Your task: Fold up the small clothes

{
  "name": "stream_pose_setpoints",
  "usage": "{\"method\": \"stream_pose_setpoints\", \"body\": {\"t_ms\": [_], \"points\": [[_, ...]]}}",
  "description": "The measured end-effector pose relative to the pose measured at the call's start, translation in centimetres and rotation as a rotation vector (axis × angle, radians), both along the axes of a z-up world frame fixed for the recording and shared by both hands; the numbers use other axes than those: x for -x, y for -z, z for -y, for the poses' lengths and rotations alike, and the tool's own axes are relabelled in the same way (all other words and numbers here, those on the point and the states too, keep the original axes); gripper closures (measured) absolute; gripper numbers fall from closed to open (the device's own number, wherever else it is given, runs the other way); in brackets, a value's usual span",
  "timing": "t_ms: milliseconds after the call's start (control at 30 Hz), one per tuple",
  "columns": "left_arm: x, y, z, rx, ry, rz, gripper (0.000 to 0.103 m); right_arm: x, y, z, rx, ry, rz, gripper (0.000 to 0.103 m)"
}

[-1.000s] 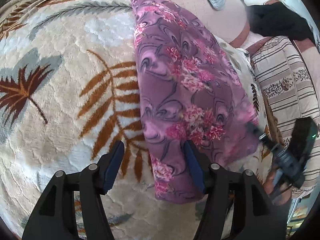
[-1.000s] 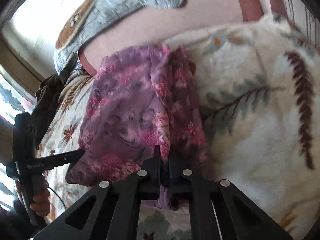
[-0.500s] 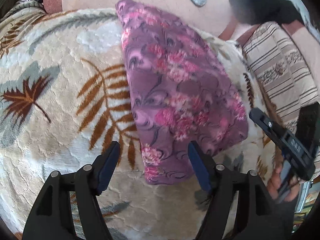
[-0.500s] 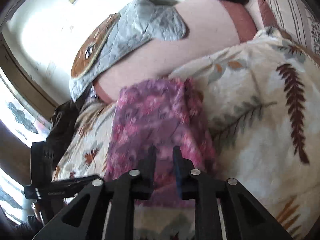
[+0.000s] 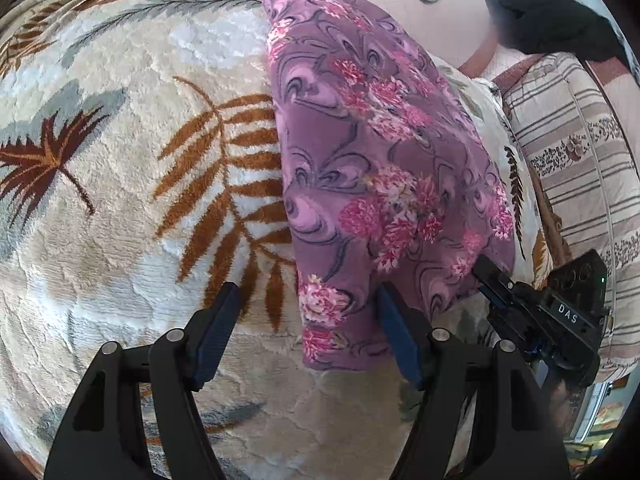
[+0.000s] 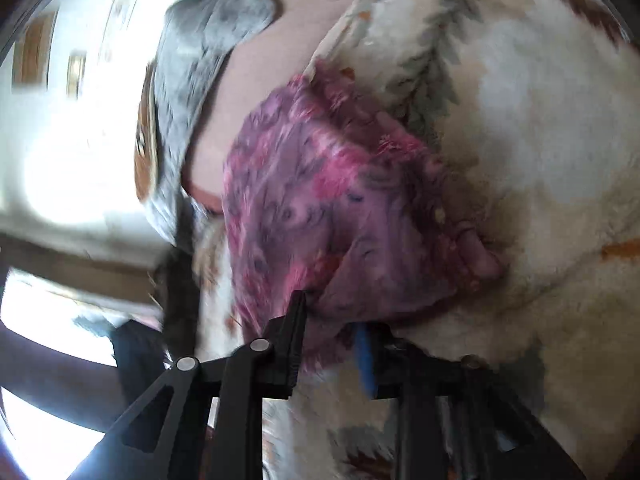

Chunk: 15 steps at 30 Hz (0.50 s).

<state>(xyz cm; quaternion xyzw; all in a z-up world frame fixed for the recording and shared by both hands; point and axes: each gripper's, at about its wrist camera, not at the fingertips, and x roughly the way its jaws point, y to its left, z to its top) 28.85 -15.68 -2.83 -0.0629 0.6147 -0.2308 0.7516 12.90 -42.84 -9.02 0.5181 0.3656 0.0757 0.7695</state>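
Change since earlier frame: my right gripper's jaws, nearly shut a second ago, now stand apart; right view has tilted and blurred.
Left view, garment: purple floral cloth (image 5: pixel 380 168) lies folded in a long strip on the leaf-print blanket (image 5: pixel 132 184), running away from me.
Left view, left gripper (image 5: pixel 308 334): jaws wide, hovering over the cloth's near end, holding nothing.
Left view, right gripper (image 5: pixel 486 276): tip at the cloth's near right edge; I cannot tell from here if it touches.
Left view, surroundings: striped cushion (image 5: pixel 576 152) to the right, black fabric (image 5: pixel 560 24) beyond it.
Right view, right gripper (image 6: pixel 332 320): jaws partly open, cloth (image 6: pixel 320 208) edge between them, not pinched.
Right view, background: grey quilted piece (image 6: pixel 200 72) behind; motion blur hides finer detail.
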Motion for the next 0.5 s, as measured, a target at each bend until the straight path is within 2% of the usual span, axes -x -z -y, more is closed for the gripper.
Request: {"method": "stream_pose_setpoints", "body": {"t_ms": [133,167,233,267,333,367,500], "points": [[-0.3,0.1,-0.5,-0.005,0.005,0.005,0.033,1.8,-2.2,0.7,0.060,0.007,0.092,0.099],[-0.3,0.3,-0.5,-0.008,0.008,0.007,0.033,2.0,-2.2,1.0,0.089,0.011,0.076,0.099],[-0.2,0.4,-0.5,-0.016,0.016,0.018,0.033,1.9,-0.5,1.6,0.157,0.016,-0.050,0.099],[0.0,0.3,-0.6,-0.020,0.020,0.023,0.033,1.9,0.2,1.9,0.151,0.001,-0.083,0.100],[0.4,-0.3,-0.9,-0.023,0.023,0.038,0.033,2.3,-0.6,2.4,0.133,-0.001,-0.086,0.098],[0.6,-0.9,-1.2,-0.003,0.019,0.041,0.033,2.6,-1.8,2.4,0.151,-0.001,-0.063,0.096],[0.4,-3.1,-0.6,0.097,0.022,0.059,0.033,2.5,-6.6,2.1,0.221,0.027,0.143,0.093]]}}
